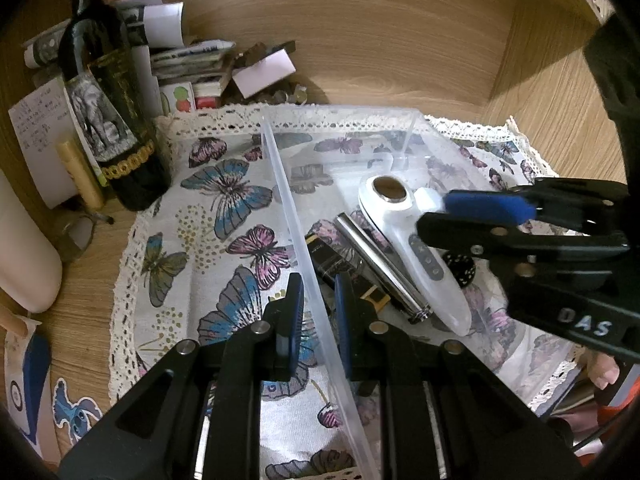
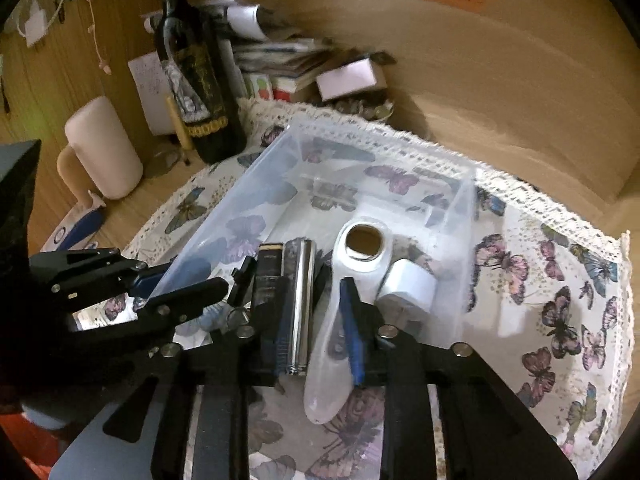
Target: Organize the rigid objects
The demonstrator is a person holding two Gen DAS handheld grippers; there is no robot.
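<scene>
Reading "DAS", the right gripper (image 1: 476,216) hovers above the clear bin (image 1: 292,216).

One clear plastic bin (image 1: 280,184). Inside it: one white handheld device (image 1: 404,232), one silver metal tube (image 1: 380,268), one black box with gold trim (image 1: 340,268), one black dotted die (image 1: 460,270), one white cap (image 2: 412,284). One butterfly cloth (image 1: 224,216) underneath. One dark wine bottle (image 1: 108,112). One pale cylinder (image 2: 104,148). One stack of booklets (image 1: 192,68). Two grippers: left gripper (image 1: 318,316), right gripper (image 2: 316,332).
</scene>
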